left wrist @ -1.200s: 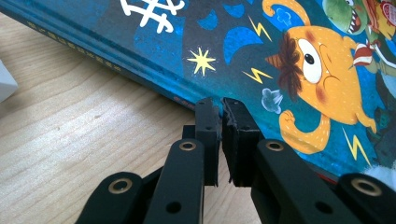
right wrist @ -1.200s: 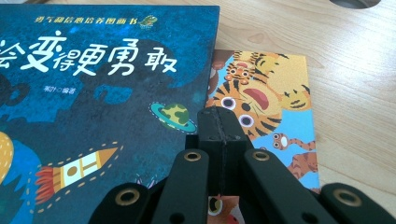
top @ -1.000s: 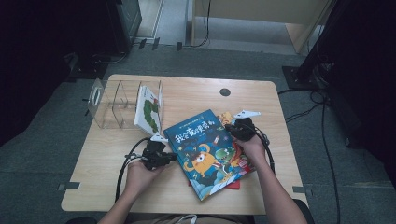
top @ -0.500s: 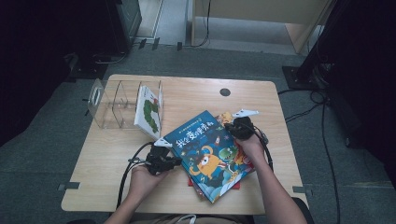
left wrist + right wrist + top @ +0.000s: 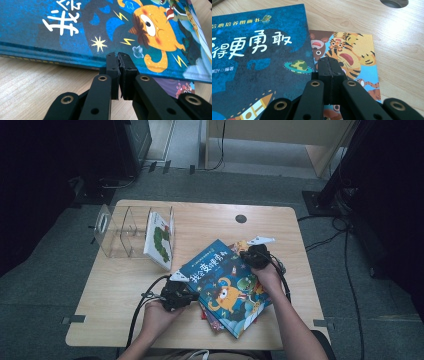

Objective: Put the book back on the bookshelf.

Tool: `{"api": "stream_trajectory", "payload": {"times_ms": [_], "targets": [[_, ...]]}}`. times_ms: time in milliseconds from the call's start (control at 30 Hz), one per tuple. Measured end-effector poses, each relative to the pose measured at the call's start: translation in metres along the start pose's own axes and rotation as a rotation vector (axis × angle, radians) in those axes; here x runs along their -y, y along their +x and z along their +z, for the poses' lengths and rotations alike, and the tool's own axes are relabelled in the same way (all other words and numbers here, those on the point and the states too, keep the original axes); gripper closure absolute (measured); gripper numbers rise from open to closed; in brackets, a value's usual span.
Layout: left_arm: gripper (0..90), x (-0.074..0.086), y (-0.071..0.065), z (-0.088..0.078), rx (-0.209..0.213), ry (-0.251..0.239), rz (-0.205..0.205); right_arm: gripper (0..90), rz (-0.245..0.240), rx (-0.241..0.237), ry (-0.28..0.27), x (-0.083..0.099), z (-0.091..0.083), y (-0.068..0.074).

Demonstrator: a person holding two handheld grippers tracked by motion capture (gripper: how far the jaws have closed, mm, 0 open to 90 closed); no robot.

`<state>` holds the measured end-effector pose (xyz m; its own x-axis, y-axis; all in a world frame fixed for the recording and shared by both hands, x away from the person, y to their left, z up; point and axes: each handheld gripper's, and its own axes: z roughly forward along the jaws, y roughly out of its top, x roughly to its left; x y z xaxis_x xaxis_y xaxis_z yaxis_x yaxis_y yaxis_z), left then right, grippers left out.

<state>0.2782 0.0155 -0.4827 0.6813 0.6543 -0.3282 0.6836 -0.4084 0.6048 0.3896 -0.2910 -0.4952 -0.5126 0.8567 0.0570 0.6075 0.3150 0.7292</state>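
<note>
A blue picture book [image 5: 225,287] with an orange monster on its cover lies askew on a small pile of books in the middle of the table. My left gripper [image 5: 195,296] is shut, and its tips [image 5: 118,56] press against the blue book's [image 5: 75,25] near edge with nothing between the jaws. A purple book [image 5: 172,86] peeks out underneath. My right gripper [image 5: 247,255] is shut too. Its tips [image 5: 329,62] rest over a tiger-cover book [image 5: 357,55], just beside the blue book's [image 5: 257,62] far corner.
A clear acrylic rack [image 5: 117,232] stands at the table's far left, with a white caterpillar book [image 5: 160,240] upright in its right slot. A round cable hole [image 5: 241,218] sits at the far middle. Black cables trail from both grippers towards the near edge.
My left gripper has edged right against the blue book's edge, and the book's near corner has slid slightly right. The right gripper has stayed put.
</note>
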Motion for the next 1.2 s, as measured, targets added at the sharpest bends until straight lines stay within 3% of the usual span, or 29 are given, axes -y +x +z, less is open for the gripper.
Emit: {"api": "stream_trajectory", "payload": {"times_ms": [133, 267, 400, 500, 667, 800, 867, 1033, 1133, 1200], "targets": [[86.5, -0.002, 0.003, -0.001, 0.024, -0.005, -0.016, 90.0, -0.004, 0.018, -0.002, -0.001, 0.001, 0.002], [80.4, -0.008, 0.008, -0.005, -0.026, -0.023, 0.002, 90.0, -0.001, 0.003, 0.0, -0.001, 0.001, 0.0], [70.7, -0.015, 0.02, -0.014, -0.023, -0.039, -0.012, 89.7, 0.006, -0.009, -0.01, 0.0, -0.003, -0.002], [58.5, -0.02, 0.029, -0.018, -0.007, -0.056, -0.019, 78.9, 0.018, -0.034, -0.033, 0.002, -0.01, -0.001], [46.7, -0.028, 0.037, -0.019, -0.012, -0.066, 0.006, 66.5, 0.016, -0.071, -0.035, 0.008, -0.019, 0.004], [38.8, -0.033, 0.042, -0.015, 0.011, -0.045, 0.002, 52.9, -0.01, -0.054, -0.037, 0.014, -0.024, 0.01], [38.0, -0.035, 0.044, -0.013, 0.001, -0.041, 0.011, 49.6, 0.006, -0.065, -0.016, 0.015, -0.025, 0.01], [37.0, -0.04, 0.05, -0.008, 0.025, -0.027, -0.005, 49.6, 0.028, -0.069, -0.021, 0.021, -0.034, 0.012], [42.6, -0.042, 0.051, -0.007, 0.031, -0.009, 0.003, 49.9, 0.035, -0.071, -0.031, 0.024, -0.038, 0.012], [43.8, -0.045, 0.052, -0.005, 0.013, 0.005, 0.045, 50.2, 0.031, -0.069, -0.039, 0.026, -0.042, 0.014]]}}
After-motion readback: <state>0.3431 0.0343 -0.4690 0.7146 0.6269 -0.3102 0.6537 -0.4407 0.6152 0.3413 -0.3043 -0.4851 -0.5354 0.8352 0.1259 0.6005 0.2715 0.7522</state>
